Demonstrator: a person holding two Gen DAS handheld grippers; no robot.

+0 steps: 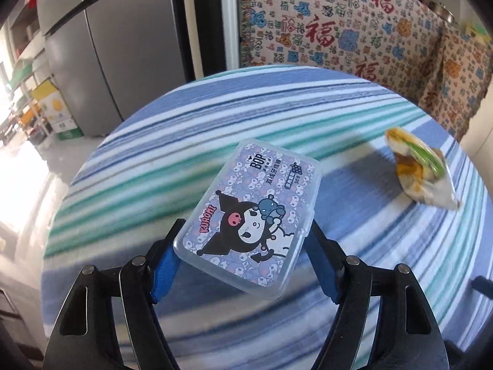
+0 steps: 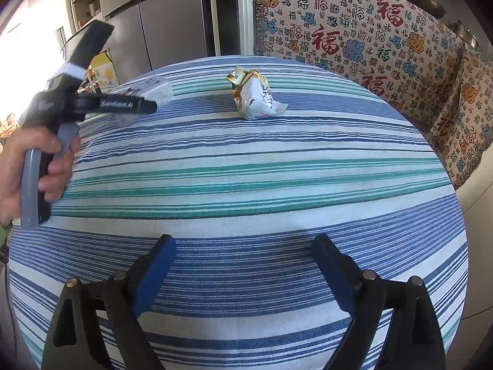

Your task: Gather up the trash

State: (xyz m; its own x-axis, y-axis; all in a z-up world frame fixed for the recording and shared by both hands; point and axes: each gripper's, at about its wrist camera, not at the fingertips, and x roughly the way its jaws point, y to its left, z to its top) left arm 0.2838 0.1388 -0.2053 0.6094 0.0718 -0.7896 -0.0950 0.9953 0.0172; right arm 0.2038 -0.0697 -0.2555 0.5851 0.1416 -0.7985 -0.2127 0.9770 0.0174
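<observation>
Jaws of left gripper [image 1: 245, 237] clamp flat clear-plastic box [image 1: 248, 212]; crumpled wrapper [image 1: 420, 171] apart.

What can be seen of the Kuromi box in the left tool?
The Kuromi box is a flat, rounded-corner case of clear plastic with a lilac printed label: a cartoon character, "KUROMI", "BOP" and Chinese text. A small latch tab sits on one long edge. It looks closed. It is tilted, lifted above the striped tablecloth, with its near end between the blue pads of the left tool, which press on its long sides. Its contents cannot be seen.
</observation>
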